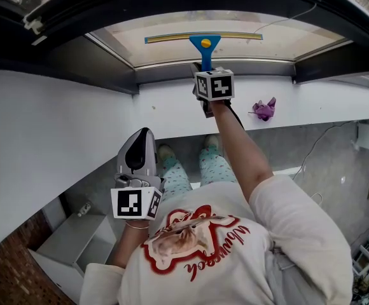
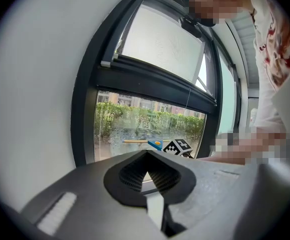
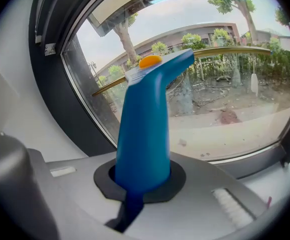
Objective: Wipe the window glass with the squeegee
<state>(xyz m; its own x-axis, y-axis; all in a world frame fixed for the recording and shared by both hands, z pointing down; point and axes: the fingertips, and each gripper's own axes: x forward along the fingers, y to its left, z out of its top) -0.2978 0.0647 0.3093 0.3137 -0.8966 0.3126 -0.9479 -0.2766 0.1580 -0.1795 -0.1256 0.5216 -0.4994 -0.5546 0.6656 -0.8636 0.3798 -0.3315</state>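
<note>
The squeegee (image 1: 205,43) has a blue handle, an orange button and a long brass-coloured blade; its blade lies flat against the window glass (image 1: 165,37), at mid-height. My right gripper (image 1: 204,68) is raised to the window and shut on the blue handle (image 3: 145,129), which rises between its jaws towards the blade (image 3: 225,51). My left gripper (image 1: 142,137) hangs low near the person's chest, well back from the glass, with its jaws closed on nothing. The left gripper view shows the squeegee (image 2: 153,143) small and far off on the lower pane (image 2: 125,126).
A dark window frame (image 1: 172,76) borders the pane, above a white sill (image 1: 312,103). A purple cloth (image 1: 264,110) lies on the sill, right of my right arm. A white box (image 1: 76,240) stands on the floor at lower left. Cables run along the floor at right.
</note>
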